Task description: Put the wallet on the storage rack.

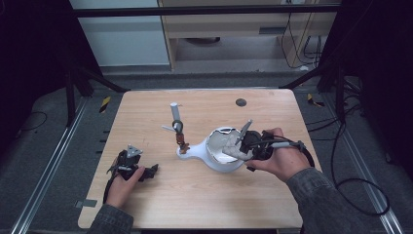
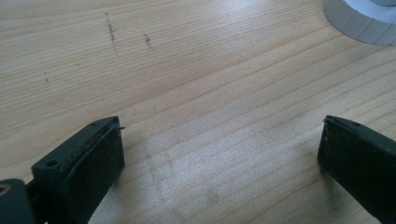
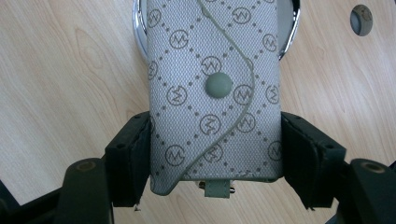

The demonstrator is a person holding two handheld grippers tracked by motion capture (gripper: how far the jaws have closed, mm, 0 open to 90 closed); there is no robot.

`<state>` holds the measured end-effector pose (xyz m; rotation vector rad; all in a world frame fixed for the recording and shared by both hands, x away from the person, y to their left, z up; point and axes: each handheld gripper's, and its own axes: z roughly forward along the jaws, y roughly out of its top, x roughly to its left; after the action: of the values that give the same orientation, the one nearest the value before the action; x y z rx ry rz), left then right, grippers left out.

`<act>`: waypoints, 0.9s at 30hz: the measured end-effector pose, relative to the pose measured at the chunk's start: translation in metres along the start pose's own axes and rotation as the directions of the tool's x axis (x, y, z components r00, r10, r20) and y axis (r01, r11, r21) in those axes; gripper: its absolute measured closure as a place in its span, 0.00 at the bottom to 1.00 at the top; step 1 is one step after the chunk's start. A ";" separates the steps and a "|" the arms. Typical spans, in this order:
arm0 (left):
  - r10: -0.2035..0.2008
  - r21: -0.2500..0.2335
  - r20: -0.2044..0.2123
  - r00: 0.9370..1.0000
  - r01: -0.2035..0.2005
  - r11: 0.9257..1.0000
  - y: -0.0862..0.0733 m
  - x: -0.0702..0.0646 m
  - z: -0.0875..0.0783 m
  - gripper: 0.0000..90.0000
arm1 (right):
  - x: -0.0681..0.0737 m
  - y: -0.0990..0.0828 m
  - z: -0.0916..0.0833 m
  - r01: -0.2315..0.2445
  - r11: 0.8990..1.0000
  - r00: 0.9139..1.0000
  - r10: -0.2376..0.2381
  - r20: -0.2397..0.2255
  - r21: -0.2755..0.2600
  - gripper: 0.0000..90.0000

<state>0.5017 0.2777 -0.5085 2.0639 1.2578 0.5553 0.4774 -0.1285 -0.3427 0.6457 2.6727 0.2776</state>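
Grey patterned pouch [image 3: 215, 93] sits clamped between the right hand-held gripper [image 3: 215, 154] jaws, its far end over a white bowl [image 1: 221, 158]. Left hand-held gripper [image 2: 219, 154] rests spread wide on bare table [image 2: 187, 70], near the table's left edge.

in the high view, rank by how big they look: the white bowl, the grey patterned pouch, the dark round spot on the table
1. white bowl
2. grey patterned pouch, partly hidden by the right gripper that clamps it
3. dark round spot, clearly the smallest, though it lies farther from the camera
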 end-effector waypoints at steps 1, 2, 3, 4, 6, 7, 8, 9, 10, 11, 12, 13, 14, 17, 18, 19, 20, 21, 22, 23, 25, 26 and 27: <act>0.000 0.000 0.000 1.000 0.000 1.000 0.000 0.000 0.000 0.00 | 0.001 0.001 0.001 0.002 1.000 1.000 -0.002 -0.002 0.004 0.35; 0.000 0.000 0.000 1.000 0.000 1.000 0.000 0.000 0.000 0.00 | 0.001 0.003 0.002 0.004 1.000 1.000 -0.004 -0.006 0.009 0.35; 0.000 0.001 0.000 1.000 0.000 1.000 0.000 0.000 0.000 0.00 | 0.002 0.004 0.003 0.009 1.000 1.000 -0.009 -0.007 0.012 0.35; 0.000 0.000 0.000 1.000 0.000 1.000 0.000 0.000 0.000 0.00 | 0.003 0.005 0.004 0.013 1.000 1.000 -0.012 -0.009 0.015 0.35; 0.001 0.000 0.001 1.000 -0.001 1.000 0.000 0.000 0.000 0.00 | 0.004 0.008 0.007 0.021 1.000 1.000 -0.021 -0.008 0.023 0.35; 0.001 -0.001 0.000 1.000 -0.001 1.000 0.000 0.000 0.000 0.00 | 0.004 0.010 0.008 0.024 0.999 1.000 -0.024 -0.008 0.026 0.35; 0.001 0.000 0.000 1.000 -0.001 1.000 0.000 0.000 0.000 0.00 | 0.005 0.011 0.009 0.022 0.999 1.000 -0.022 -0.010 0.027 0.35; 0.001 -0.001 0.000 1.000 -0.001 1.000 0.000 0.000 0.000 0.00 | 0.005 0.012 0.011 0.026 0.999 1.000 -0.026 -0.012 0.028 0.35; 0.001 -0.001 0.000 1.000 -0.001 1.000 0.000 0.000 0.000 0.00 | 0.006 0.014 0.012 0.028 0.999 1.000 -0.027 -0.013 0.031 0.35; 0.001 -0.001 0.000 1.000 -0.001 1.000 0.000 0.000 0.000 0.00 | 0.006 0.015 0.014 0.031 0.999 0.999 -0.030 -0.016 0.033 0.35; 0.002 0.000 0.000 1.000 -0.002 1.000 0.000 0.000 0.000 0.00 | 0.006 0.016 0.015 0.032 0.999 0.999 -0.032 -0.015 0.039 0.35; 0.002 0.000 0.000 1.000 -0.002 1.000 0.000 0.000 0.000 0.00 | 0.006 0.017 0.017 0.040 0.998 0.999 -0.039 -0.017 0.042 0.35; 0.002 0.000 0.000 1.000 -0.002 1.000 0.000 0.000 0.000 0.00 | 0.006 0.018 0.018 0.039 0.998 0.999 -0.038 -0.017 0.049 0.35; 0.002 0.000 0.001 1.000 -0.002 1.000 0.000 0.000 0.000 0.00 | 0.005 0.021 0.022 0.042 0.997 0.999 -0.042 -0.015 0.057 0.35; 0.003 0.000 0.001 1.000 -0.003 1.000 0.000 0.000 0.000 0.00 | 0.005 0.022 0.023 0.041 0.997 0.999 -0.040 -0.015 0.060 0.35; 0.003 0.000 0.001 1.000 -0.003 1.000 0.000 0.000 0.000 0.00 | 0.004 0.022 0.024 0.041 0.997 0.999 -0.040 -0.017 0.063 0.35; 0.003 0.000 0.001 1.000 -0.003 1.000 0.000 0.000 0.000 0.00 | 0.004 0.023 0.025 0.040 0.997 0.999 -0.039 -0.019 0.065 0.35; 0.003 0.000 0.001 1.000 -0.003 1.000 0.000 0.000 0.000 0.00 | 0.003 0.024 0.026 0.039 0.997 0.999 -0.038 -0.020 0.070 0.35; 0.003 0.000 0.001 1.000 -0.003 1.000 0.000 0.000 0.000 0.00 | 0.003 0.024 0.027 0.033 0.997 0.999 -0.032 -0.019 0.073 0.35; 0.003 0.000 0.001 1.000 -0.003 1.000 0.000 0.000 0.000 0.00 | 0.002 0.025 0.028 0.037 0.996 0.999 -0.036 -0.019 0.077 0.35; 0.003 0.000 0.001 1.000 -0.003 1.000 0.000 0.000 0.000 0.00 | 0.001 0.026 0.030 0.034 0.996 0.999 -0.033 -0.019 0.085 0.35; 0.003 0.000 0.001 1.000 -0.003 1.000 0.000 0.000 0.000 0.00 | 0.000 0.027 0.031 0.034 0.996 0.999 -0.032 -0.019 0.088 0.35; 0.003 0.000 0.001 1.000 -0.003 1.000 0.000 0.000 0.000 0.00 | -0.001 0.028 0.031 0.031 0.995 0.999 -0.029 -0.018 0.092 0.35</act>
<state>0.5017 0.2774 -0.5085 2.0664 1.2539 0.5554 0.5015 -0.1013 -0.3634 0.6325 2.7221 0.1529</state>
